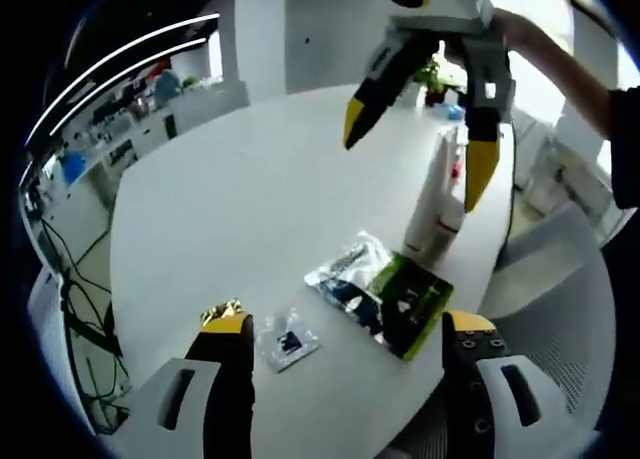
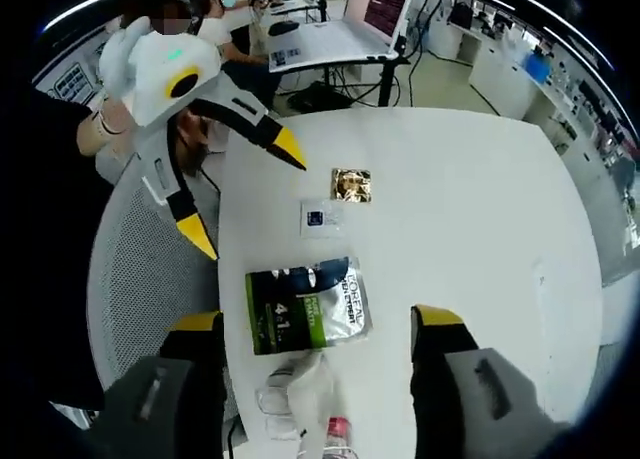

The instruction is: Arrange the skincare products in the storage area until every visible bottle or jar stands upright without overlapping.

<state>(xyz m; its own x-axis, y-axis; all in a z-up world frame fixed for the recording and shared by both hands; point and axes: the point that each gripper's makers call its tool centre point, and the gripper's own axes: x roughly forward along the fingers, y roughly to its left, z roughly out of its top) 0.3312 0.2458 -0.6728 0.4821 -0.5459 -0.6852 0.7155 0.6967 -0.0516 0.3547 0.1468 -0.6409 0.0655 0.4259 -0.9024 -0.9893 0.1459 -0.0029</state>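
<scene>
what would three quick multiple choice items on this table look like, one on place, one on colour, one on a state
1. Where does the green and silver sachet lie?
A. on the white table
B. on a chair
C. between closed jaws

2. What colour is the small foil packet?
A. blue
B. gold
C. red

3. How are the jaws of the right gripper?
A. shut on a tube
B. shut on nothing
C. open

Answers:
1 A: it lies flat on the tabletop, ahead of the right gripper's jaws.
2 B: it shines gold, beyond the small clear sachet.
3 C: in the left gripper view its yellow tips stand apart above the white tube.
</scene>
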